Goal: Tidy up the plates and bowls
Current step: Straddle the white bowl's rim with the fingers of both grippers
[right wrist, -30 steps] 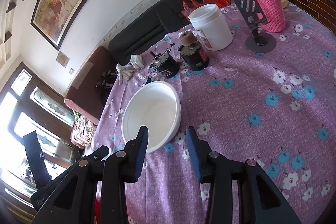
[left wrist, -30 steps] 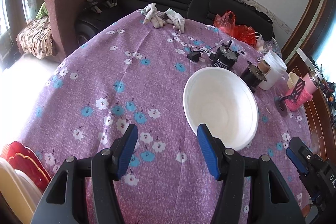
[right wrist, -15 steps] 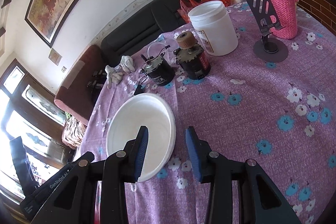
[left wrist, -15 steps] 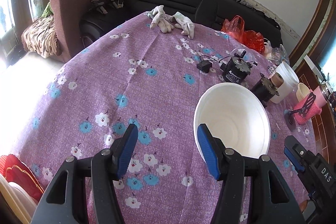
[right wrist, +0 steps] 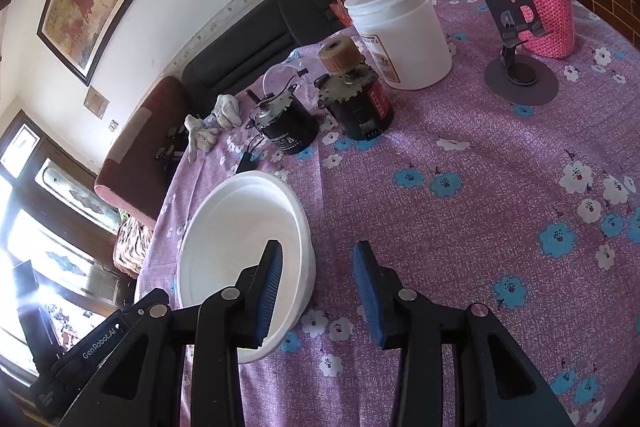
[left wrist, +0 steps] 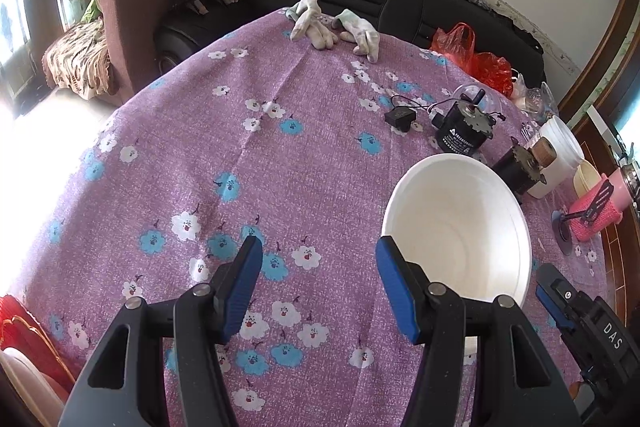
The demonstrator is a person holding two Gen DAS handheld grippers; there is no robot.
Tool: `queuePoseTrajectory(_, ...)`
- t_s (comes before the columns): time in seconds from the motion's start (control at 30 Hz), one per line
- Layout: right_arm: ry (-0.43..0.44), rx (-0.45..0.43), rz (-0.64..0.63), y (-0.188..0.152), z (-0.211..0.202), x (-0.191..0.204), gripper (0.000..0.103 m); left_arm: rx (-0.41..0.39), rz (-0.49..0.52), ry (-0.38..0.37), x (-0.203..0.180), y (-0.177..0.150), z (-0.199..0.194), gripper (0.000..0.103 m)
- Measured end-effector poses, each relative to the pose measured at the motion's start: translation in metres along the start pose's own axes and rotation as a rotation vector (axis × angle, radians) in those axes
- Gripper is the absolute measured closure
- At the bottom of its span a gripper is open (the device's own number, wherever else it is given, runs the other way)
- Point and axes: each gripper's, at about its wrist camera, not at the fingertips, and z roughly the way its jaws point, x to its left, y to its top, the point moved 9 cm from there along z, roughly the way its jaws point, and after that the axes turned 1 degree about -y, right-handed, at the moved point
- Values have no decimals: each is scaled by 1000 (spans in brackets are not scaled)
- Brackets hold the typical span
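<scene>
From the left wrist view, the left tongs [left wrist: 318,287] hang released over the flowered tablecloth [left wrist: 280,155], jaws spread wide with nothing between them. The white bowl [left wrist: 456,227] sits on the cloth just to their right, its near rim beside the right-hand pad. At the far right edge the right tongs [left wrist: 560,301] poke into view. To my eye the step in hand is taking the bowl by its rim, and the left tongs look too far to the side for it; they would do best to keep clear.

From the right wrist view, the right tongs [right wrist: 318,287] are released too, gripping nothing. The white bowl [right wrist: 244,251] lies ahead and to their left, the left pad over its near rim, the right pad outside over bare cloth. A good grip wants the rim wall squarely between the pads before clenching, gently, as the bowl looks light and may tip.

Against half a second ago, the bowl sits nearer and lower in both views, and the right tongs' left pad overlaps its wall further.
</scene>
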Motion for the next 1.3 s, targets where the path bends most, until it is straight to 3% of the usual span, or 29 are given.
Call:
queuePoseTrajectory(0.8, 77, 43, 67, -5, 10, -2, 62, 27, -85, -105, 6, 8, 19, 45)
queuePoseTrajectory(1.2, 95, 43, 77, -5, 6, 1, 62, 104, -132, -251, -8, 2, 13, 44)
queuePoseTrajectory(1.3, 99, 42, 77, -4, 6, 2, 62, 113, -125, -267, -13, 1, 12, 37)
